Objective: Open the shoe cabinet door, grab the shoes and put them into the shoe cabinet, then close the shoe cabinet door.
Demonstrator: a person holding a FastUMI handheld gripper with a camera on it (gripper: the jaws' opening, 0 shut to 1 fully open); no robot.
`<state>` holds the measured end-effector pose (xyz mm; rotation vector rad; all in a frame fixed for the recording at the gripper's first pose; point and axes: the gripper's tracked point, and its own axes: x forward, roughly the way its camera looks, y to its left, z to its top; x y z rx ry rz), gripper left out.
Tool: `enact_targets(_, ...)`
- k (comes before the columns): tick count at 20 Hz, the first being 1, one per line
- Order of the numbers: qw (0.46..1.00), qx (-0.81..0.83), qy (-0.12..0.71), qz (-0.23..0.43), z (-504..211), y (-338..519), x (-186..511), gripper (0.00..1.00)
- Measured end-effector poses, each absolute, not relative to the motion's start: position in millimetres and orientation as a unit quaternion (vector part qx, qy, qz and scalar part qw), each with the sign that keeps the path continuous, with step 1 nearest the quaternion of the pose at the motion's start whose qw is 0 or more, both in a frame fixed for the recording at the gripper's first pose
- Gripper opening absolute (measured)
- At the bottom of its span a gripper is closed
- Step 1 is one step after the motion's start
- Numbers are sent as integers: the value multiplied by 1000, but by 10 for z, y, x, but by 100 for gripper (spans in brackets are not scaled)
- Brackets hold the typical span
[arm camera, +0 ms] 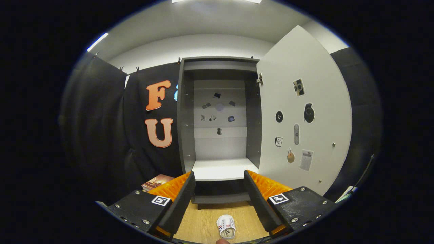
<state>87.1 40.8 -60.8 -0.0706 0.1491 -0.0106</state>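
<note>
The shoe cabinet (219,115) stands straight ahead, beyond my fingers, with its door (303,112) swung open to the right. Its white inner shelf (220,168) is bare, and small stickers dot the back panel and the inside of the door. A small white shoe (226,227) with red and blue marks lies on the wooden floor, low between my fingers and close to me. My gripper (219,184) is open, with nothing held between its fingers, pointing at the cabinet's lower opening.
Wooden floor (200,223) runs from me to the cabinet's base. A flat printed card or booklet (156,182) lies on the floor left of the cabinet. Black cloth walls close in on both sides. The open door takes up the space on the right.
</note>
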Motion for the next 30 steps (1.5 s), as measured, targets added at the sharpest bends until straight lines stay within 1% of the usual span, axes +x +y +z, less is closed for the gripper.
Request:
enact_targets(9, 975, -18, 223, 8, -2330, 261, 1020, 90)
enact_targets(13, 957, -5, 289, 14, -3157, 242, 1053, 90)
enact_targets(17, 937, -15, 350, 21, -3831, 220, 992, 91)
enact_targets(22, 915, -9, 404, 22, -4425, 209, 967, 91)
enact_targets(30, 888, 3, 459, 20, -5036, 179, 901, 91)
